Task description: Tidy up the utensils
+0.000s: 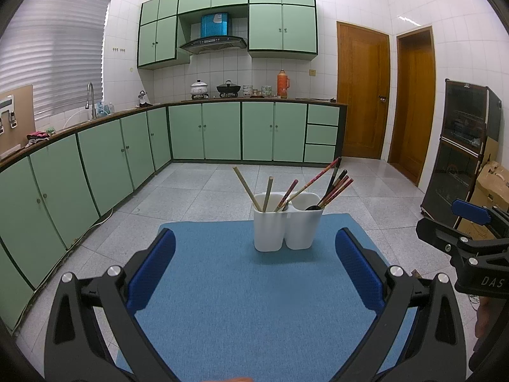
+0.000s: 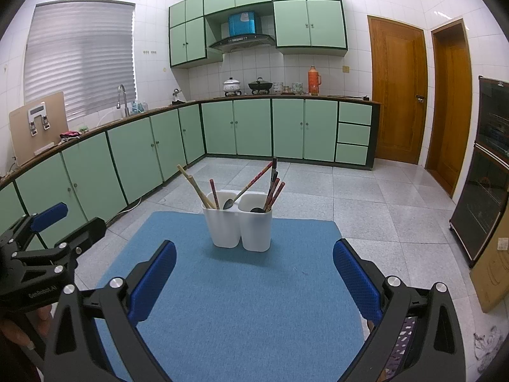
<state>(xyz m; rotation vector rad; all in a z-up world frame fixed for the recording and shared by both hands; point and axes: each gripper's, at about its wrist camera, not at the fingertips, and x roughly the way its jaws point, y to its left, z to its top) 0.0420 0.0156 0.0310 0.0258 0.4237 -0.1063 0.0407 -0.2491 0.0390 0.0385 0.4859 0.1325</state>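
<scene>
A white two-compartment holder point(image 1: 288, 227) stands upright on the blue mat point(image 1: 241, 286) that covers the bench, toward the mat's far edge. In the left wrist view its left compartment holds two plain wooden chopsticks point(image 1: 254, 191) leaning left, plus a red patterned one point(image 1: 288, 194) and a long red patterned one point(image 1: 315, 180) leaning right over the divider. The right compartment carries a bundle of dark and red chopsticks point(image 1: 337, 187) fanned to the right, with a dark spoon bowl point(image 1: 313, 207) just at the rim. From the right wrist view a metal spoon point(image 2: 228, 203) rests in the left compartment. The left claw point(image 1: 254, 267) hangs above the near part of the mat with its blue pads wide apart and nothing between them. The right claw point(image 2: 254, 267) sits likewise over the mat, fingers spread, empty. Each claw appears at the edge of the other's view, well apart from the holder. Behind lie a grey tiled floor point(image 1: 197, 187) and green cabinets point(image 1: 203, 130).
</scene>
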